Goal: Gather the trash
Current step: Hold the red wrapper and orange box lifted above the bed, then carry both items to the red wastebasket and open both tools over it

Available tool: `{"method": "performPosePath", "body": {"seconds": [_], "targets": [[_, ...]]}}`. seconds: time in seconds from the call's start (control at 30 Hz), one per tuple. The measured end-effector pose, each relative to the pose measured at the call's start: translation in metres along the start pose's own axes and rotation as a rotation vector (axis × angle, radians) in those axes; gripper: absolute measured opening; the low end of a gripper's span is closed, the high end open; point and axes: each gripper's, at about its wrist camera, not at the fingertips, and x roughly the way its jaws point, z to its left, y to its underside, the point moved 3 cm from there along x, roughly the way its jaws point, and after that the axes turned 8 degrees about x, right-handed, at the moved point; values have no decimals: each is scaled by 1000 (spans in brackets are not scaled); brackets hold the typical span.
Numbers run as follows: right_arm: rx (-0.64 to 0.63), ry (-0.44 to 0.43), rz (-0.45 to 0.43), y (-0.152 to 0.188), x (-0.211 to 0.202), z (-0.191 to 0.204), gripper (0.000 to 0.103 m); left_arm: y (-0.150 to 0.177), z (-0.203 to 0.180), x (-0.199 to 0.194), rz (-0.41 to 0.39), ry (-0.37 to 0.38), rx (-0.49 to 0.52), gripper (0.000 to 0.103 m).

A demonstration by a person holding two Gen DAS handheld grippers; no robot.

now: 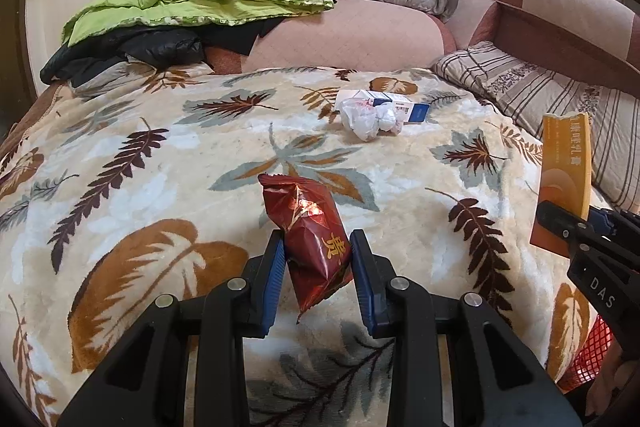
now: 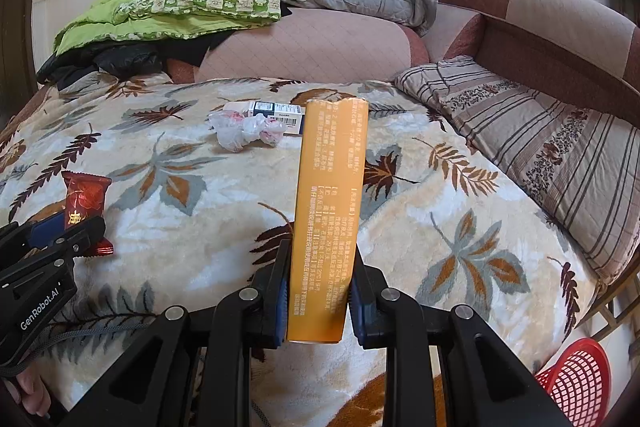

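While the left gripper has its blue fingers closed against a red snack wrapper above the leaf-patterned blanket, the right gripper clamps an upright orange carton. Crumpled plastic and a white box lie farther back on the blanket; a red basket sits low right.

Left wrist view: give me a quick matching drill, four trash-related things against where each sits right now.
Things:
1. red foil snack wrapper
2. tall orange cardboard box
3. crumpled white plastic bag
4. red mesh plastic basket

Places:
A. lying on the leaf-print blanket
B. beside the bed's edge, low right
C. between the left gripper fingers
D. clamped in the right gripper

Pairs: 1-C, 2-D, 3-A, 4-B
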Motion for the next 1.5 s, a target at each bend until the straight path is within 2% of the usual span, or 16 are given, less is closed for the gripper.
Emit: {"method": "performPosePath", "body": {"seconds": [0.33,0.43,0.53,0.7,0.87,1.0,1.1,1.27,1.4,1.47,1.5], "targets": [[3,-2,-3,0,0,0,26,0,-1,-1,-3,6,3,31],[47,-28,-6,-3,-3,-7,26,-3,-5,-3,-7,16,23,31],[114,-62,7,-8,-14,-23,26,-10,-16,-9,-17,52,64,31],[189,-62,-24,-13,-50,-72,26,-28,-49,-23,-20,177,119,31],[277,-36,-44,-2,-86,-133,26,-46,-101,-42,-43,270,209,31],[365,9,-28,24,-114,-192,26,-56,-162,-62,-46,399,295,31],[438,75,-4,54,-134,-241,26,-56,-208,-77,-50,496,369,31],[506,153,41,95,-153,-294,26,-50,-297,-91,46,738,445,31],[543,136,83,115,-151,-317,28,-37,-357,-94,101,836,498,32],[553,148,108,120,-146,-324,37,-31,-382,-90,136,846,521,40],[561,172,112,122,-146,-326,46,-29,-385,-87,150,846,521,48]]}}
